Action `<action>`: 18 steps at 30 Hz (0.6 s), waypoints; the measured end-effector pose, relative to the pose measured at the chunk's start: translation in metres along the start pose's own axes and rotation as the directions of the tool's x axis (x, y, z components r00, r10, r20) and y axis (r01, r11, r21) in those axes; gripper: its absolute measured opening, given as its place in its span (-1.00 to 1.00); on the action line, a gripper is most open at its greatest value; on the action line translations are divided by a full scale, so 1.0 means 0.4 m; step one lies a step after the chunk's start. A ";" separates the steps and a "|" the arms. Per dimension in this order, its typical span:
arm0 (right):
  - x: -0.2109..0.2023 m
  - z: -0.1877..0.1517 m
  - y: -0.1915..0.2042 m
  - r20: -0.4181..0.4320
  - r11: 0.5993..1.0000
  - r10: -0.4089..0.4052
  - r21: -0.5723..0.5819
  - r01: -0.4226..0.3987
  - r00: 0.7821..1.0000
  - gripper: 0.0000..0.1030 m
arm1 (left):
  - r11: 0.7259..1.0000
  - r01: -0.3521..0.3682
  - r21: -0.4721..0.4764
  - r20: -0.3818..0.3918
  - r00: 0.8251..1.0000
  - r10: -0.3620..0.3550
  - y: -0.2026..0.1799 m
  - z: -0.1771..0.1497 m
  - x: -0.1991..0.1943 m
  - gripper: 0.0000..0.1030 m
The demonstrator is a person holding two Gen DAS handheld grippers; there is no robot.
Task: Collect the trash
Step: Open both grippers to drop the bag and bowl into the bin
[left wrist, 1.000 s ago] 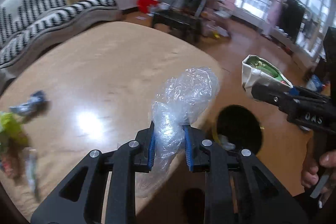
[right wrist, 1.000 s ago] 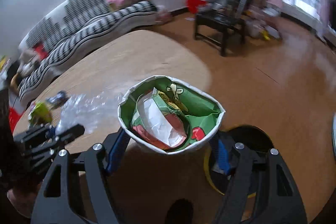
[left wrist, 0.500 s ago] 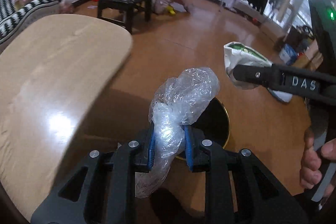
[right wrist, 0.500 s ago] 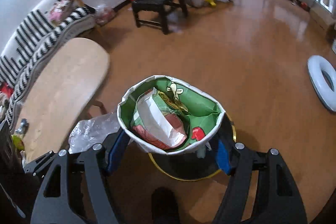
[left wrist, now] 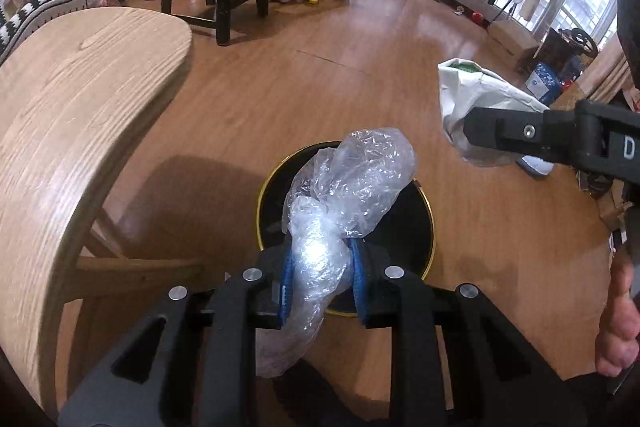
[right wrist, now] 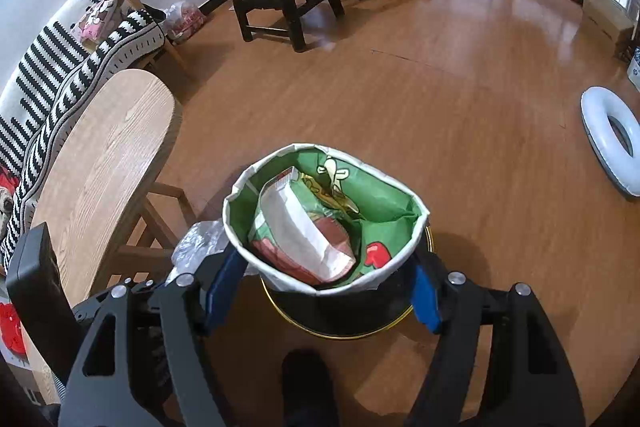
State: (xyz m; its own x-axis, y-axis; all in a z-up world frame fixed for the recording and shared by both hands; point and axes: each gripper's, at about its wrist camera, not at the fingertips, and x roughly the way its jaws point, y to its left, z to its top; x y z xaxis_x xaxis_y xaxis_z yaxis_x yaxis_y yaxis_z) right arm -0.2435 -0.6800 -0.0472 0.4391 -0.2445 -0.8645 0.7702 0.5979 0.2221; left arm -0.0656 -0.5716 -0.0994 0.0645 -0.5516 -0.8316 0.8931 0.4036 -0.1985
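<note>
Glossy wood floor (right wrist: 460,107), black bin (left wrist: 412,223) beneath left claw (left wrist: 320,277) clamping plastic wrap (left wrist: 352,187), right claw (right wrist: 324,285) gripping paper cup (right wrist: 324,215).

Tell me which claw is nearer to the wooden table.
Left. The left claw, shut on the plastic bag, is on the wooden table side; the right claw, holding the snack bag, is farther out.
</note>
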 end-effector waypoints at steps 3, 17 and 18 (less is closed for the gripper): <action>0.008 0.001 -0.008 -0.006 1.000 -0.001 0.002 0.001 1.000 0.37 | 1.000 0.010 0.004 -0.006 1.000 -0.010 -0.009 0.004 0.013 -0.56; 0.016 -0.004 -0.002 -0.019 1.000 -0.021 0.008 0.021 1.000 0.61 | 0.999 0.027 0.026 -0.031 0.999 -0.026 -0.008 0.031 0.086 0.46; 0.015 -0.005 -0.005 -0.016 1.000 -0.021 0.011 0.021 1.000 0.62 | 0.999 0.024 0.030 -0.033 0.999 -0.023 -0.008 0.030 0.084 0.47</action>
State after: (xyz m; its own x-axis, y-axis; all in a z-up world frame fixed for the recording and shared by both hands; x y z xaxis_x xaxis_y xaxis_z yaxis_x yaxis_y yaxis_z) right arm -0.2435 -0.6812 -0.0538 0.4152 -0.2447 -0.8762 0.7843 0.5843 0.2085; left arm -0.0611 -0.6002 -0.1207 0.0291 -0.5368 -0.8432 0.9076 0.3677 -0.2027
